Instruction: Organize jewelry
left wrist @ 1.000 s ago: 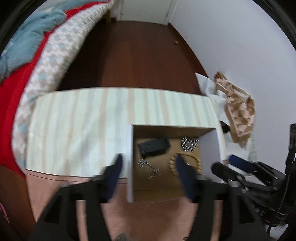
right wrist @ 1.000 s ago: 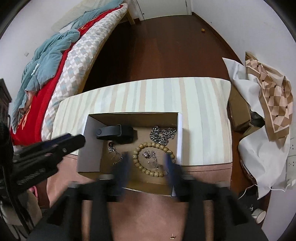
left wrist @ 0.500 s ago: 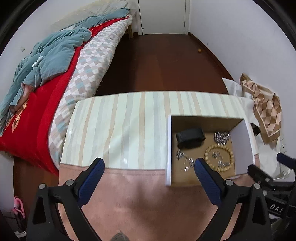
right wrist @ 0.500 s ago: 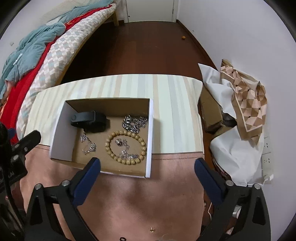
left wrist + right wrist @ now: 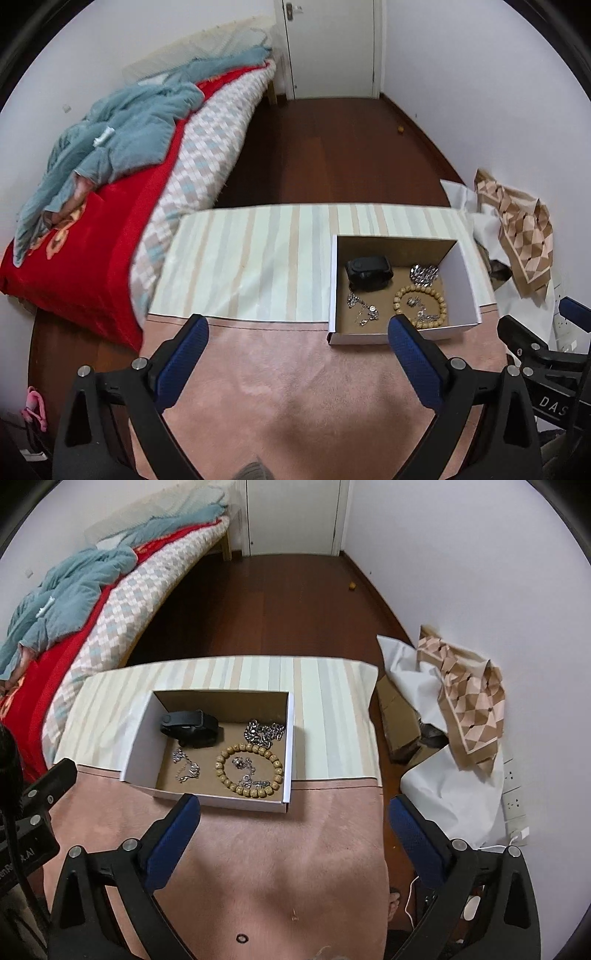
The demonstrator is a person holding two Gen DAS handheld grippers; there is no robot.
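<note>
An open white cardboard box (image 5: pixel 463 273) (image 5: pixel 136 742) sits on the table. Inside lie a black wristband (image 5: pixel 367 271) (image 5: pixel 190 727), a wooden bead bracelet (image 5: pixel 400 295) (image 5: pixel 277 764), a thick silver chain (image 5: pixel 424 274) (image 5: pixel 264 733) and thin silver chains (image 5: pixel 360 308) (image 5: pixel 186 766). More small silver pieces lie inside the bead ring (image 5: pixel 247 773). My left gripper (image 5: pixel 297 332) is open and empty, in front of the box and to its left. My right gripper (image 5: pixel 293 816) is open and empty, in front of the box's right corner.
The table carries a striped cloth (image 5: pixel 251 254) at the back and pink cloth (image 5: pixel 295 860) in front. A small black ring (image 5: pixel 241 938) lies on the pink cloth. A bed (image 5: pixel 110 155) stands left. Paper and a patterned bag (image 5: pixel 469 698) lie on the floor right.
Both grippers have drawn back and up from the box. Their jaws were nearly together over the jewelry one second ago and stand wide open now. The jewelry has stayed in the box.
</note>
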